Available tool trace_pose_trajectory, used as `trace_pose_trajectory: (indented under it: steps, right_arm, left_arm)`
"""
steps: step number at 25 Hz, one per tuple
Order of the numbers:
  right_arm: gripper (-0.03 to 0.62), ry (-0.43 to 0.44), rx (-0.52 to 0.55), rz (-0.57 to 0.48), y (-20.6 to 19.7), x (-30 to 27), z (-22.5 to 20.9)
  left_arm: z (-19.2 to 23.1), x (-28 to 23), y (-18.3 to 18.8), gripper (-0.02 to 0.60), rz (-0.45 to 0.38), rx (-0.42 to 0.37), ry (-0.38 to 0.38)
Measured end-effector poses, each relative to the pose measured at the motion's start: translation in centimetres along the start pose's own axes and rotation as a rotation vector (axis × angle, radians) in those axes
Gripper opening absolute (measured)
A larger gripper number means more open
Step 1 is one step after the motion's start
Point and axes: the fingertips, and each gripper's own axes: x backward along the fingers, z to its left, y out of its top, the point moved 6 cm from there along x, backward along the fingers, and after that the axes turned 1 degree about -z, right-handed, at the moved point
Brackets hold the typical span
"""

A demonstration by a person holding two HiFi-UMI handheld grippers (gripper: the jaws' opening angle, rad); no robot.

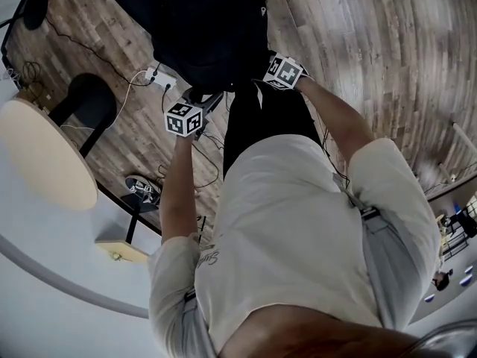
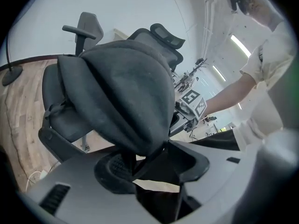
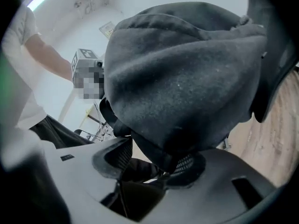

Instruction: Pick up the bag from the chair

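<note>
Left gripper view: bag [image 2: 126,92] on chair [image 2: 60,125], lower edge inside wide-open left gripper [image 2: 150,164]; right gripper [image 3: 152,164] same.

Matt, faintly fuzzy dark cloth bag [image 2: 126,92]; wood-plank floor [image 1: 358,36]; chair [image 2: 88,24] perhaps plastic.

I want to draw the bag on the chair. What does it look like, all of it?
The bag is dark grey soft cloth, puffy and rounded, with long folds over its top. It sits upright on the dark chair. Its lower edge reaches between the open jaws of the left hand-held gripper and the right hand-held gripper, one on each side.
</note>
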Motion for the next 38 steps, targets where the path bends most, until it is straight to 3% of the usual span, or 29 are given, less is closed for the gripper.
trace_pose_trajectory:
  steps: [6, 12, 17, 20, 30, 34, 38]
  right_arm:
    - [0.134, 0.115, -0.031, -0.095, 2.1, 4.0, 0.9]
    - [0.101, 0.181, 0.066, -0.185, 7.8, 8.7, 1.8]
    - [0.074, 0.097, 0.162, -0.239, 13.0, 11.6, 1.5]
    - [0.055, 0.05, 0.178, -0.255, 15.5, 12.8, 1.3]
    - [0.053, -0.087, 0.053, -0.262, 19.2, 13.4, 1.3]
    - [0.057, -0.133, 0.06, -0.306, 21.4, 14.5, 1.1]
    - [0.053, -0.159, 0.107, -0.334, 23.6, 15.9, 1.6]
  left_arm:
    - [-1.4, 1.1, 2.4, 0.221, -0.058, -0.01, -0.037]
    - [-1.7, 4.5, 6.8, 0.216, -0.219, 0.002, -0.135]
    - [-1.2, 6.7, 10.8, 0.21, -0.344, -0.003, -0.201]
    - [-0.9, 7.7, 12.8, 0.207, -0.395, -0.044, -0.232]
    - [0.2, 9.8, 16.0, 0.11, -0.374, -0.178, -0.347]
    - [0.3, 10.8, 18.0, 0.06, -0.393, -0.256, -0.358]
    - [0.0, 12.1, 19.6, 0.049, -0.439, -0.25, -0.335]
